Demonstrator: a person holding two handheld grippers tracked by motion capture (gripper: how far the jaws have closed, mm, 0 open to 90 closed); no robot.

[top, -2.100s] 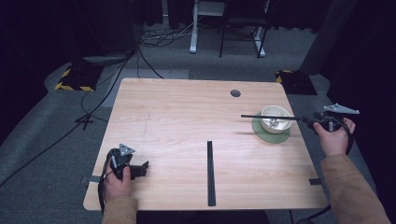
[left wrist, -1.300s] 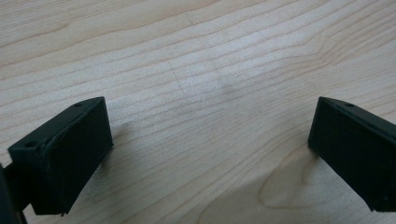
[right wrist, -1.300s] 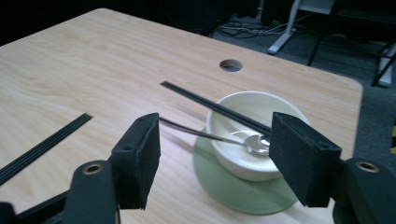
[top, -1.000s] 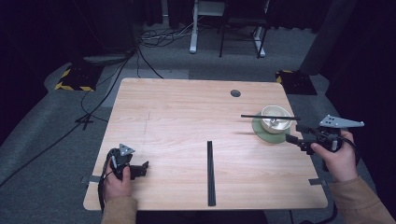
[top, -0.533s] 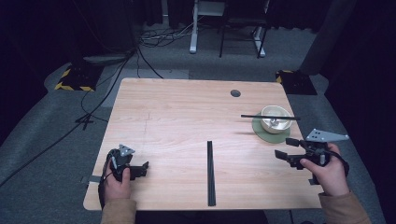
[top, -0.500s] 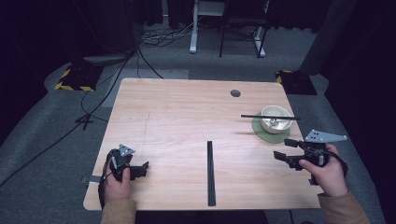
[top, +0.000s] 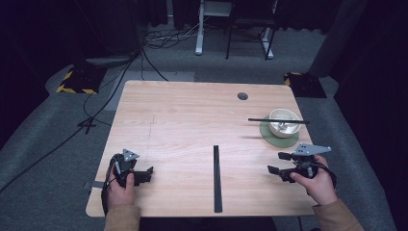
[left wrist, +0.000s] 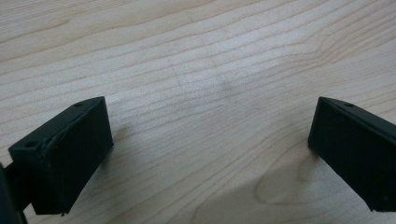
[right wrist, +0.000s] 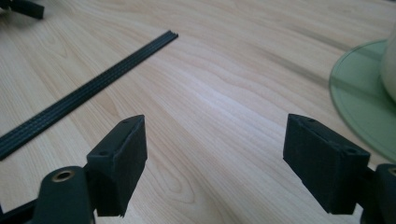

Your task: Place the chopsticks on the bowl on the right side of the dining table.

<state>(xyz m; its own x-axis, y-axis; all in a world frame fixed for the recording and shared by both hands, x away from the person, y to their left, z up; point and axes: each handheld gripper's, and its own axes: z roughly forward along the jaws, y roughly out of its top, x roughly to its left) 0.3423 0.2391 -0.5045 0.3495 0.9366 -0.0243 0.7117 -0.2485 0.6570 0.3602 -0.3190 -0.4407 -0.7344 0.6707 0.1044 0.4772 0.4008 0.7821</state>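
A white bowl [top: 283, 123] stands on a green plate [top: 267, 135] at the right of the wooden table [top: 183, 120]. One black stick [top: 278, 120] lies across the bowl's rim. A long black strip [top: 216, 178] lies flat near the table's front middle. My right gripper [top: 277, 162] hovers low in front of the plate and points left. Its jaws have just been opening, and they stand wide with bare wood between them [right wrist: 219, 158]. The strip [right wrist: 88, 91] and the plate [right wrist: 359, 98] flank it. At the front left corner my left gripper [top: 146, 174] rests open over bare wood [left wrist: 210, 154].
A round dark hole [top: 243, 96] sits near the table's far edge. Cables [top: 96, 115] run over the grey floor at the left, and desk legs [top: 198, 29] stand behind the table. Bare wood spreads across the table's left and middle.
My right gripper has come down from beside the bowl toward the table's front edge and sits lower and nearer the strip. The left gripper has stayed put.
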